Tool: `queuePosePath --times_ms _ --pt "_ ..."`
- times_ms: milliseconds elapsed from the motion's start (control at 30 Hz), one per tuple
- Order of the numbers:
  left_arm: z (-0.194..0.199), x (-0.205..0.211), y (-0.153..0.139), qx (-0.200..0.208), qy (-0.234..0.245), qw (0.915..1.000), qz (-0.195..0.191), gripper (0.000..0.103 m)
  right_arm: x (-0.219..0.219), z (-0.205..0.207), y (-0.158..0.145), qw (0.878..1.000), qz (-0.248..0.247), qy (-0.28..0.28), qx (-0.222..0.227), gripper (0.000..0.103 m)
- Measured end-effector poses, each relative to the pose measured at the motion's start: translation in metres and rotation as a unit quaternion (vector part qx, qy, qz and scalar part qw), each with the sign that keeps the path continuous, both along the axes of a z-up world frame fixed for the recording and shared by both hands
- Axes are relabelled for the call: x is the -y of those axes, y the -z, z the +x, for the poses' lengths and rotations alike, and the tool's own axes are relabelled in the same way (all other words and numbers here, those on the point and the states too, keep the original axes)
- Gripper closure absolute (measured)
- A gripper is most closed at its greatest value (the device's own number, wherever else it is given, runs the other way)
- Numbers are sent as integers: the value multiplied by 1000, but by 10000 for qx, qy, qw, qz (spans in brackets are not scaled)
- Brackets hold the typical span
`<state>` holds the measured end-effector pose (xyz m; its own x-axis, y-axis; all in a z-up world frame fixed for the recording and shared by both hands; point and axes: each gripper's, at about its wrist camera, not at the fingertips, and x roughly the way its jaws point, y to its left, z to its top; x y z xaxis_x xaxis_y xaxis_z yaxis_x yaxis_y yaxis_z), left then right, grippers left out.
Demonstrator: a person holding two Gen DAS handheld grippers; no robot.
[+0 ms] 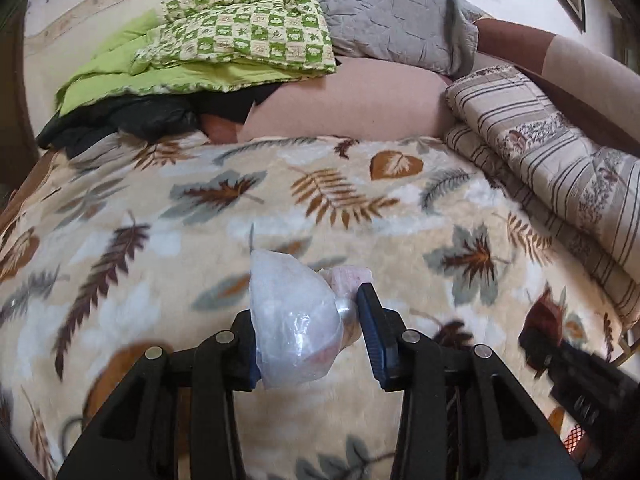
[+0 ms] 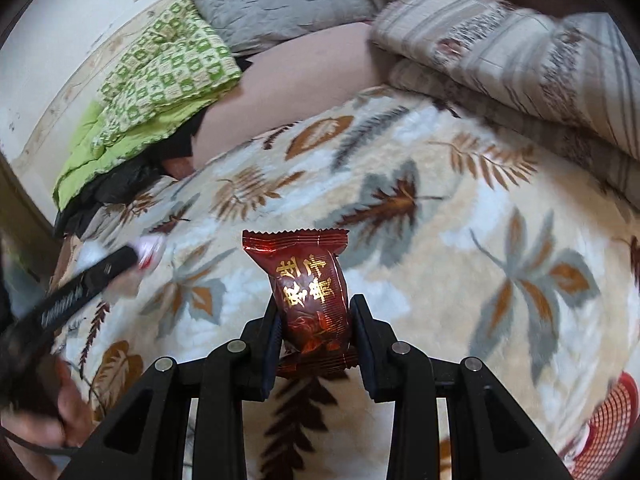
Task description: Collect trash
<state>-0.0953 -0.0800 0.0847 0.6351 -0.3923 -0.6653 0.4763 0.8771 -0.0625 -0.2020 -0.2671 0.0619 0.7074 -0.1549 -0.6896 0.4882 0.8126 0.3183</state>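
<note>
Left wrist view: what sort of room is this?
Most likely a bedroom: a bed under a leaf-print blanket, folded quilts stacked at its far side, and a long pinkish pillow among them.

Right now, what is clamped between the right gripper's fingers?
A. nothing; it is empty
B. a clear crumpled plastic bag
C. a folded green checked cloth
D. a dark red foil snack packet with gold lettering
D: in the right wrist view the right gripper pinches a dark red foil packet with gold characters, held above the leaf-patterned blanket.

Leaf-print blanket (image 1: 280, 208), green checked quilt (image 1: 248, 32), grey quilt (image 1: 384, 8), striped bedding (image 1: 540, 148).
</note>
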Motion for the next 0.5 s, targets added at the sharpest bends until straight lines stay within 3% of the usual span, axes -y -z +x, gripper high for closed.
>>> queuePosePath --times_ms 200,500 --pt "-10 15 20 472 17 9979 439 63 15 -12 4 9996 -240 136 13 68" --pt "-6 22 24 709 78 9959 564 63 20 -11 7 9990 -402 178 -66 68"
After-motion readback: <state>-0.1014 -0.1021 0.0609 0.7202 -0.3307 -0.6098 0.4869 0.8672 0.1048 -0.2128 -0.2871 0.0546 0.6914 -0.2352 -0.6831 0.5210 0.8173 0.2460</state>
